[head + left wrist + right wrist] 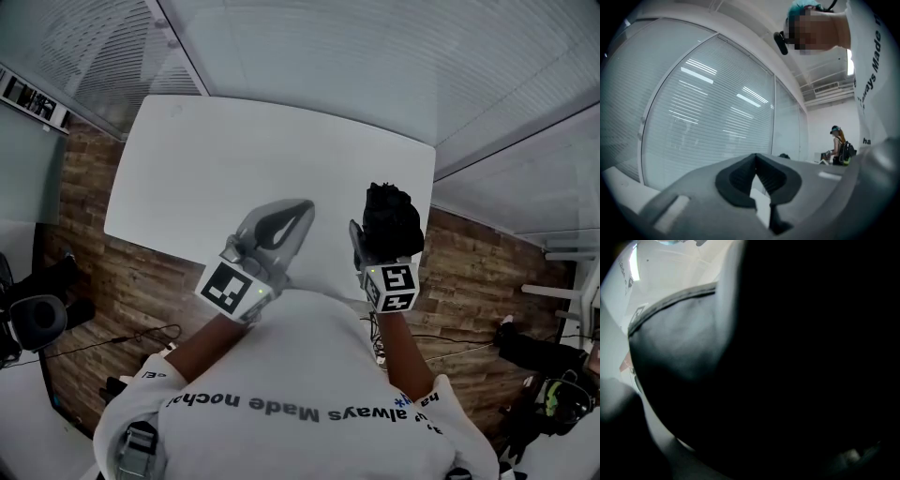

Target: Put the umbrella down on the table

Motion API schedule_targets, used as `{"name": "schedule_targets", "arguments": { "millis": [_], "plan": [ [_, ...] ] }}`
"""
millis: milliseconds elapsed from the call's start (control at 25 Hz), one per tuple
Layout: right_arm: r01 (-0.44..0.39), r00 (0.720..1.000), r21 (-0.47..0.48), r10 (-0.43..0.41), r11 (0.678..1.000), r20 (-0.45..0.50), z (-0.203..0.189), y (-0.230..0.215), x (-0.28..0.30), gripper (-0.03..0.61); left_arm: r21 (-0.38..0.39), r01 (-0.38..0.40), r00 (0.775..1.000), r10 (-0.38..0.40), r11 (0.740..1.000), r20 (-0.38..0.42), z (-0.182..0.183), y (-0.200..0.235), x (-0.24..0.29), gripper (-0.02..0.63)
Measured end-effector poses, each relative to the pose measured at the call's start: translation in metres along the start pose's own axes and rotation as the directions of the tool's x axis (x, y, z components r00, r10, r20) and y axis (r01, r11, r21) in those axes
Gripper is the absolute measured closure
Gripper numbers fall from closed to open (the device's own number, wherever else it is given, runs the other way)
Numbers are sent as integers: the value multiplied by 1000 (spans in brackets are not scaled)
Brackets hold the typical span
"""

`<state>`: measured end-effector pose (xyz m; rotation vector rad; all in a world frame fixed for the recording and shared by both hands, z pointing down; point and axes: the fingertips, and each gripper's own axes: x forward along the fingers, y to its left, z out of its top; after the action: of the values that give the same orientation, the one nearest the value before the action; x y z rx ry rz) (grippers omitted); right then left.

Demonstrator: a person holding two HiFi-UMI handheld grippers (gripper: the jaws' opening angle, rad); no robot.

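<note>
A black folded umbrella [392, 220] is bunched between the jaws of my right gripper [384, 240], which is shut on it over the right part of the white table [234, 159], near its front edge. In the right gripper view the umbrella's dark fabric [787, 380] fills almost the whole picture and hides the jaws. My left gripper [303, 210] hovers over the table just left of the umbrella, apart from it. Its jaws are shut tip to tip with nothing between them, as the left gripper view also shows for that gripper [755, 157].
The table stands in a corner of glass walls with blinds [708, 112]. Wood floor surrounds it, with a dark chair [37, 319] and cables at the left and bags [553, 375] at the right. A person [839, 147] stands far off.
</note>
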<state>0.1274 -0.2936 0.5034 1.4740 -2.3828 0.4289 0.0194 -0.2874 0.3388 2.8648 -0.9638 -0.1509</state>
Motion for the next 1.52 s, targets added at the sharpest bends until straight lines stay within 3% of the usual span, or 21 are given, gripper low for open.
{"name": "schedule_targets", "arguments": {
  "millis": [280,600,760,1280,1400,1520],
  "plan": [
    [-14,982,43,22,999,-188,-70,-12,42,350,2,3,1000,-3,1000,-1,0,0,-3,611],
    [-33,928,78,59,996,-367,-134,-25,83,350,-6,4,1000,-4,1000,-13,-6,4,-2,611],
    [-36,887,83,70,996,-456,-168,-31,100,350,-9,7,1000,-8,1000,-15,-7,3,-2,611],
    [-16,708,137,108,990,-698,-236,-39,119,345,-16,8,1000,-8,1000,-28,-11,5,-10,611],
    [-11,684,140,110,990,-721,-243,-42,119,344,-15,5,1000,-6,1000,-27,-10,6,-9,611],
    [-10,678,147,115,989,-726,-245,-44,119,342,-18,1,1000,-2,1000,-29,-11,7,-9,611]
  ]
}}
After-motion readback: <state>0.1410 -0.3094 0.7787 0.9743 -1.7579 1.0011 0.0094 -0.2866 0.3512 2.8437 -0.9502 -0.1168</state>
